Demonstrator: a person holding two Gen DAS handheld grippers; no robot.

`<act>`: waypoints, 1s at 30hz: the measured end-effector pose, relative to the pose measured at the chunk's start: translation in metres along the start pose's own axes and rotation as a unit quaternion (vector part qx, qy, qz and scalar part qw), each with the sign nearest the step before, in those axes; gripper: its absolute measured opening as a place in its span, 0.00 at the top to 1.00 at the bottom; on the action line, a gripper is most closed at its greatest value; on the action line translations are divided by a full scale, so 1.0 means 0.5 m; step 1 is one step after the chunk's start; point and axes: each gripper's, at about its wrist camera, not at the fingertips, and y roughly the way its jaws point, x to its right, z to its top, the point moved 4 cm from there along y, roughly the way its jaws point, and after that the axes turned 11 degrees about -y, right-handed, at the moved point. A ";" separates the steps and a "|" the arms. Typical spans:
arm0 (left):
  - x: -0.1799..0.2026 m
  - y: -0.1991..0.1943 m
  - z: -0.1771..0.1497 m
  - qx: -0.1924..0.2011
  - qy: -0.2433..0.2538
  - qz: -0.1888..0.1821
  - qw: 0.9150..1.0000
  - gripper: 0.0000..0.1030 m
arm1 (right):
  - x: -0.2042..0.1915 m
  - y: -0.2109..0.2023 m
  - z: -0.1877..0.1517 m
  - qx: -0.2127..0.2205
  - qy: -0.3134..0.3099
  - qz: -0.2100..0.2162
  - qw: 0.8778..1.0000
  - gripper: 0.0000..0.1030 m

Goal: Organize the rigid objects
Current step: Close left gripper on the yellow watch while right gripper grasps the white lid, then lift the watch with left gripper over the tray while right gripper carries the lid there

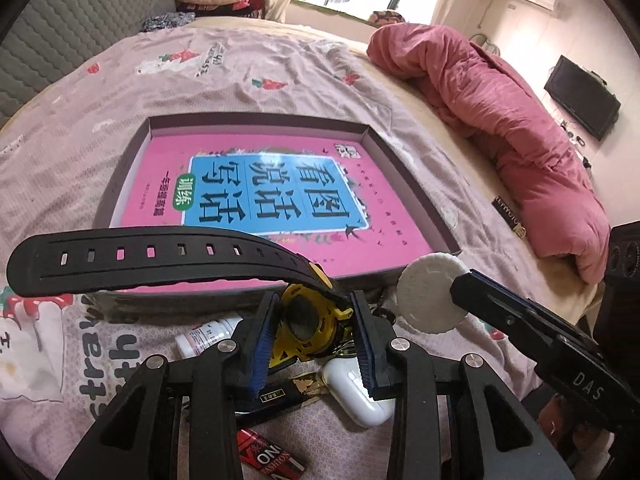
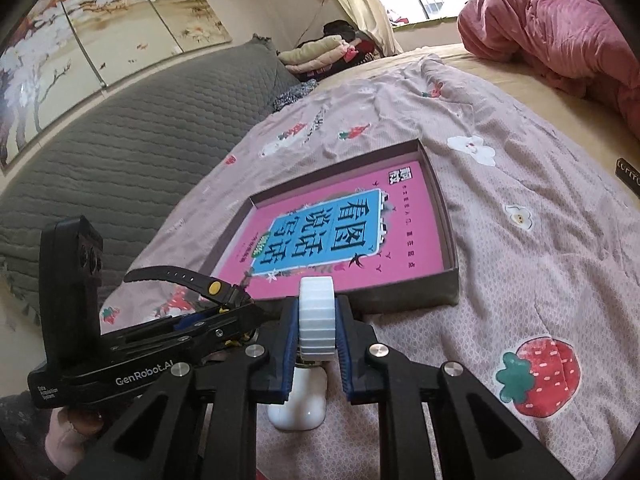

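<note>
My left gripper (image 1: 314, 304) is shut on a watch (image 1: 308, 320) with a yellow and black case. Its black strap (image 1: 160, 256) sticks out to the left, above the bedsheet. To the right, my right gripper (image 1: 464, 284) is shut on a white ribbed round cap (image 1: 430, 296). In the right wrist view the cap (image 2: 317, 312) stands on edge between the blue pads (image 2: 290, 336) of that gripper (image 2: 318, 304), and the watch (image 2: 212, 286) shows at the left. Just beyond both lies a shallow open box (image 1: 256, 118) with a pink book (image 1: 260, 184) flat inside it.
Small items lie on the sheet below the grippers: a white earbud case (image 1: 352, 392), a small white bottle (image 1: 204, 334), a black and gold tube (image 1: 280, 394), a red and black packet (image 1: 268, 456). A rolled pink duvet (image 1: 500, 112) fills the bed's right side. A grey headboard (image 2: 140, 128) stands left.
</note>
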 end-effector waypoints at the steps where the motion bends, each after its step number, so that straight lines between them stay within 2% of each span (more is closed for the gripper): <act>1: 0.001 -0.005 0.001 0.003 -0.001 -0.002 1.000 0.65 | 0.001 -0.004 0.002 0.004 0.002 0.002 1.000 0.82; 9: -0.002 -0.042 0.020 0.031 -0.006 -0.013 0.999 0.65 | 0.011 -0.028 0.021 0.034 0.016 0.006 0.999 0.82; 20: -0.035 -0.084 0.058 0.074 -0.013 -0.010 0.997 0.65 | 0.016 -0.037 0.036 0.050 0.012 -0.003 0.999 0.82; 30: -0.090 -0.072 0.092 0.097 -0.023 0.003 0.995 0.64 | 0.027 -0.031 0.039 0.050 0.011 -0.014 0.999 0.82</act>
